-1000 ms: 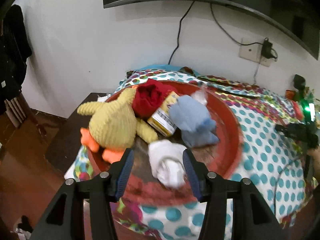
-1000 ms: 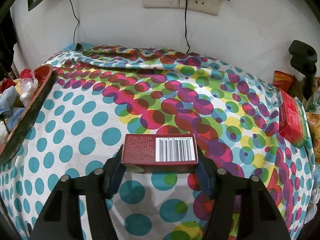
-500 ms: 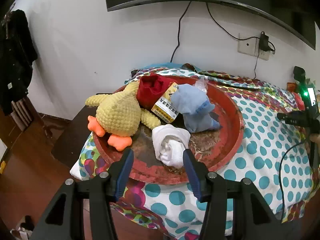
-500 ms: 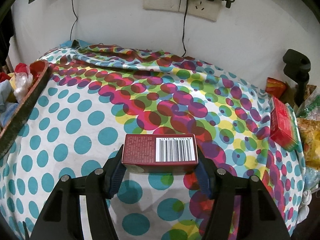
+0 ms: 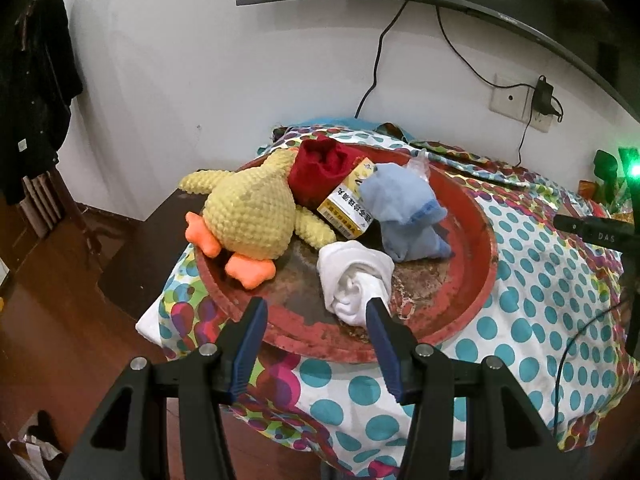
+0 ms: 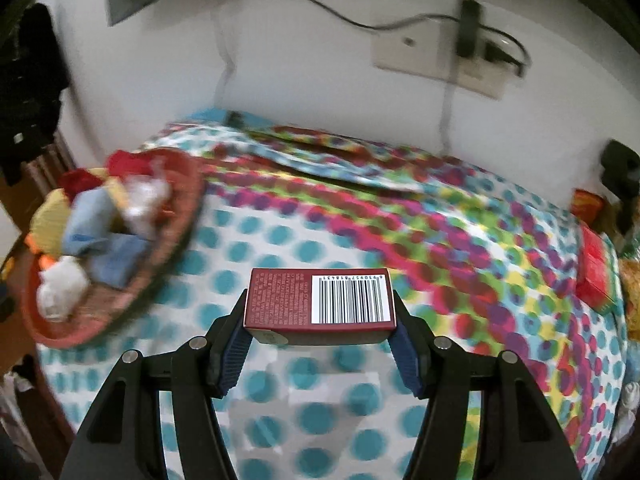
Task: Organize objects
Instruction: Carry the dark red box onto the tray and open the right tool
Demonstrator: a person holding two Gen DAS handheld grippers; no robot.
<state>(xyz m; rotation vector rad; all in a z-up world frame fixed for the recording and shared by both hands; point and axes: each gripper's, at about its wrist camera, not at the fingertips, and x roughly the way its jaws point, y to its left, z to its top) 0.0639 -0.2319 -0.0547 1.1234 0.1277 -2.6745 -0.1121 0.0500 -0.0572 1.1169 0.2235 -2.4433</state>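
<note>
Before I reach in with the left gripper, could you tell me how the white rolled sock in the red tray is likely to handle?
The white rolled sock looks soft, so it should squash under the jaws. Its loose folded cuff suggests it may unroll if pinched at an edge. Lying on the red tray, it probably slides, not rolls.

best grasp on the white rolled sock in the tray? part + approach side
Grip the white rolled sock across its bulged middle, coming from above and the near rim of the red tray. It lies free in front of the blue cloth and the yellow plush duck, and its soft roll should compress between the left gripper pads.
</note>
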